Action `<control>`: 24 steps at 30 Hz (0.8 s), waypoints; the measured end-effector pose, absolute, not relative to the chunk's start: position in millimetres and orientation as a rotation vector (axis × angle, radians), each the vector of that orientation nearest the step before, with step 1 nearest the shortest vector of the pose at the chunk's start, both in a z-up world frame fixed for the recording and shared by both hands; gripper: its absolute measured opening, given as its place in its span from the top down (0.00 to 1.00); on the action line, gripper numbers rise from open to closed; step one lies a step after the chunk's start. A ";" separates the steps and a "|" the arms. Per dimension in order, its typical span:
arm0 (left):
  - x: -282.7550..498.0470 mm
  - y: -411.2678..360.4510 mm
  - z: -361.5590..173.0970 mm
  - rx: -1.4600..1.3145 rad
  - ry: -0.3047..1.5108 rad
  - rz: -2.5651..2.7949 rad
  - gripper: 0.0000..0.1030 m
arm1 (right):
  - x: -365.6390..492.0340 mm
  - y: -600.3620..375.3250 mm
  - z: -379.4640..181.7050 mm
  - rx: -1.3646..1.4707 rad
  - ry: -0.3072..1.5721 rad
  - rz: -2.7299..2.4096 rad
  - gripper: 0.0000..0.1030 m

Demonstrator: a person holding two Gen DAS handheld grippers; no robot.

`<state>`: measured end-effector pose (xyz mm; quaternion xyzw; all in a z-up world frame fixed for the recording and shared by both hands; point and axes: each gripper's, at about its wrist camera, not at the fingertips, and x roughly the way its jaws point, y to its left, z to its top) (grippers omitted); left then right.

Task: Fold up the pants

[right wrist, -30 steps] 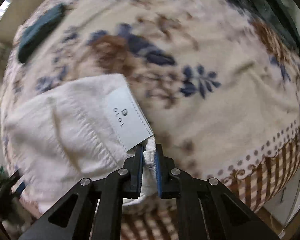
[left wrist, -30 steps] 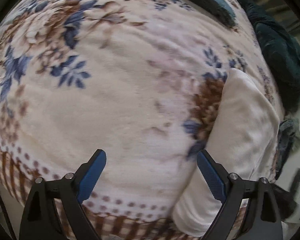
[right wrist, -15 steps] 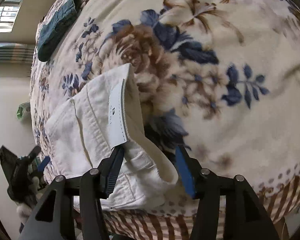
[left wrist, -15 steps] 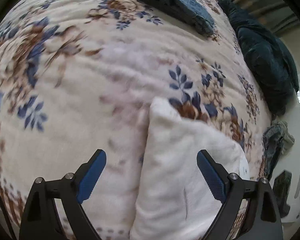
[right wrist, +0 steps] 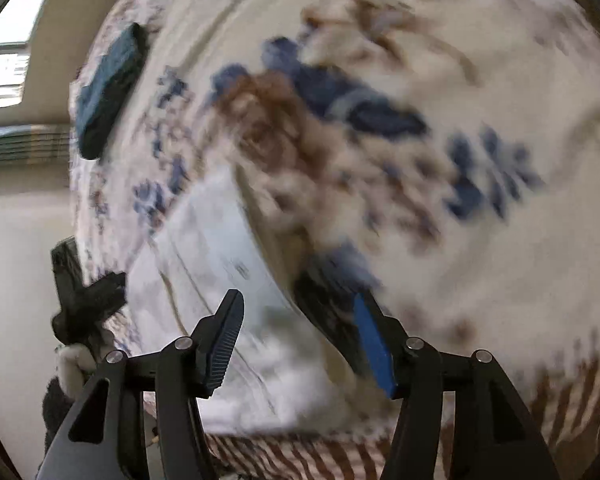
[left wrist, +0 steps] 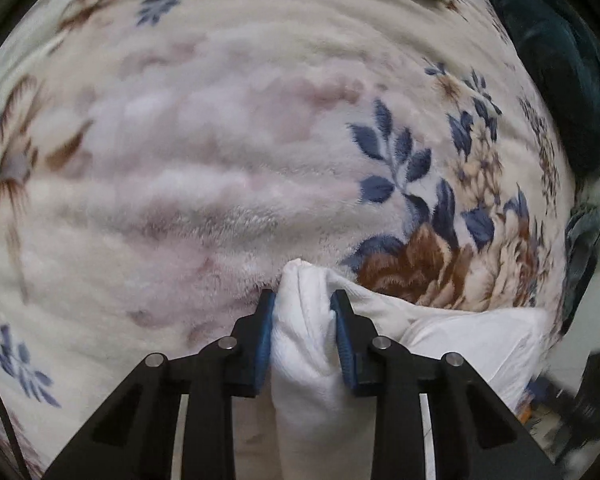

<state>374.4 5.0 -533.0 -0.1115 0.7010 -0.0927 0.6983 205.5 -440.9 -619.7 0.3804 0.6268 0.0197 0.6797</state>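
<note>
I am pinching the white pants [left wrist: 304,344] in my left gripper [left wrist: 303,320] on the floral blanket [left wrist: 220,160], my right gripper [right wrist: 300,344] gaping.

The label [right wrist: 242,268] on the white pants [right wrist: 204,264] is too blurred to read; nothing else carries text.

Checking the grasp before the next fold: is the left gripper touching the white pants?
Touching. The left wrist view shows the left gripper with both blue pads pressed against a bunched fold of the white pants, no gap on either side.
</note>
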 end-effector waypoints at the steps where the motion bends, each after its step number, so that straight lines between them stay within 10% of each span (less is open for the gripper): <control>1: 374.6 5.0 -532.4 -0.242 1.561 -0.205 0.75 | 217.2 -438.3 -622.6 0.855 1.404 0.082 0.37; 4: 375.1 5.4 -531.2 -0.219 1.546 -0.185 0.75 | 249.7 -423.9 -647.9 0.865 1.480 0.192 0.30; 7: 376.7 7.5 -529.4 -0.241 1.535 -0.180 0.75 | 257.0 -408.7 -648.0 0.801 1.490 0.240 0.78; 9: 379.1 13.0 -517.1 -0.317 1.495 -0.201 0.72 | 253.0 -402.4 -628.3 0.672 1.480 0.206 0.89; 15: 360.9 37.0 -456.1 -0.522 1.298 -0.227 0.36 | 216.1 -439.4 -575.7 0.755 1.343 0.051 0.93; 24: 309.5 -0.7 -489.0 -0.509 1.426 -0.328 0.35 | 202.1 -459.4 -646.9 0.720 1.461 -0.116 0.93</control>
